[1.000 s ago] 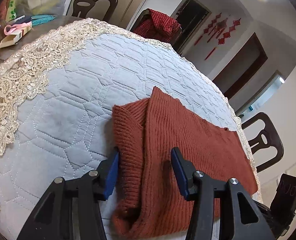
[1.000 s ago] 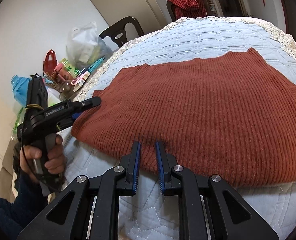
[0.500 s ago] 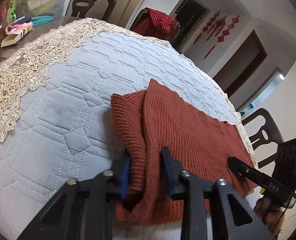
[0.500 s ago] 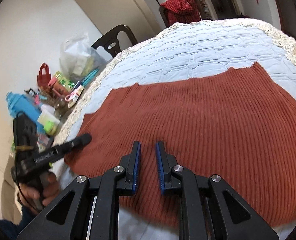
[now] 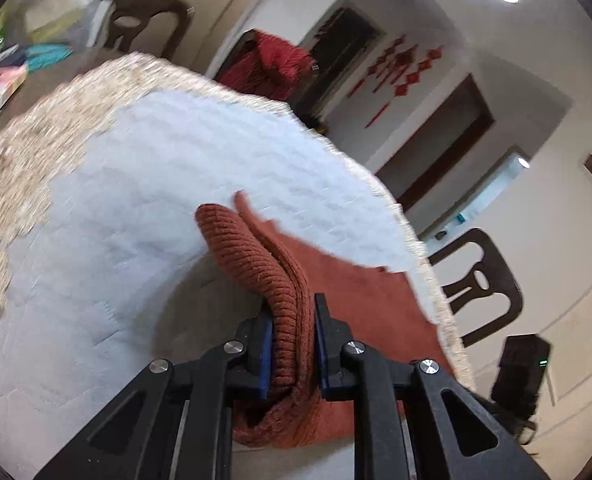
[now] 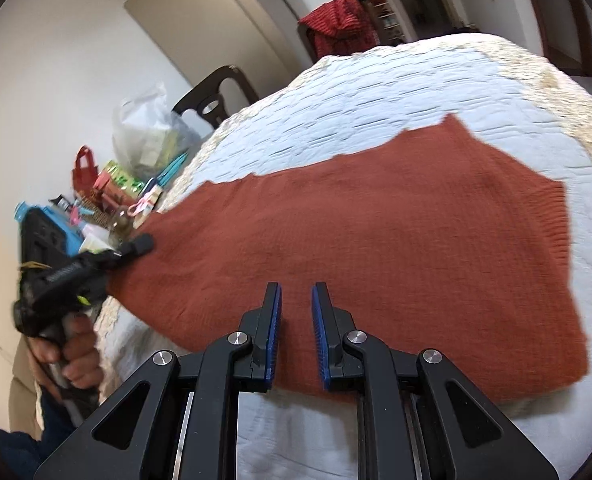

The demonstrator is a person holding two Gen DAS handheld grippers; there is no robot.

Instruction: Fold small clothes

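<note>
A: Left claw a second back stood spread astride the folded edge of the rust knit sweater. Now its jaws are closing, a thick bunch of the ribbing pinched between the blue pads.

B: And lifted?

A: Yes. The pinched fold has come up off the quilted cover; shadow shows beneath it. Rest of the garment trails flat toward the worktop's right edge.

B: Right claw?

A: Narrow gap, as before, nothing between the pads. It hovers over the sweater's near hem, close to the worktop's near edge. The cloth lies unpinched beneath.

B: Meaning for the fold?

A: My reading: the left end is secured, ready to be carried over. The right still has no hold, so one-sided drag could skew the fold.
</note>
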